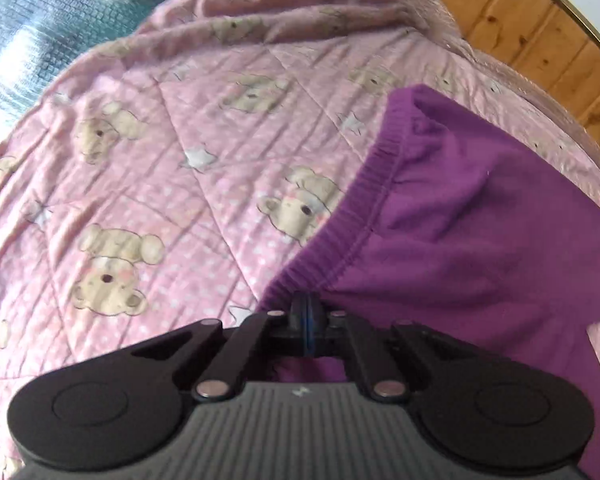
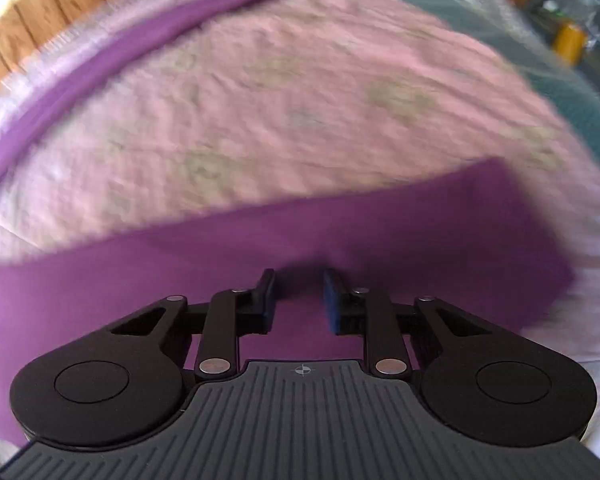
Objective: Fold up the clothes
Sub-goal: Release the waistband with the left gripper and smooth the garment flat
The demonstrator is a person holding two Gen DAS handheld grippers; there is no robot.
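Purple fleece fills the right side of my left wrist view: the purple garment point(image 1: 480, 220) lies on a pink quilt point(image 1: 188, 184) printed with teddy bears and stars. Its ribbed band point(image 1: 364, 184) runs as a diagonal edge from the upper right down to my left gripper point(image 1: 309, 312), whose two fingers are pressed together on the lower end of that band, pinching the cloth. Left of the band the quilt is bare and fairly flat, so I have plenty of open room on that side; farther up it bunches into a ridge of folds. Beyond the ridge is a shiny, silvery-blue covering point(image 1: 32, 28), and past the quilt's right edge a wooden panelled wall point(image 1: 540, 28).

From my right wrist view everything is blurred. My right gripper point(image 2: 300, 292) has its blue-padded fingers point(image 2: 334, 300) standing apart with the purple cloth visible in the gap; they sit over the garment but are not clamped on it. The cloth's straight upper edge crosses the frame just ahead of the fingertips and ends in a corner at the right. Ahead lies a broad stretch of uncovered quilt, with a narrow purple strip point(image 2: 112, 52) curving along its far left border, beside the wood panelling. At the far upper right I can make out a yellow object point(image 2: 568, 40), too smeared to identify.
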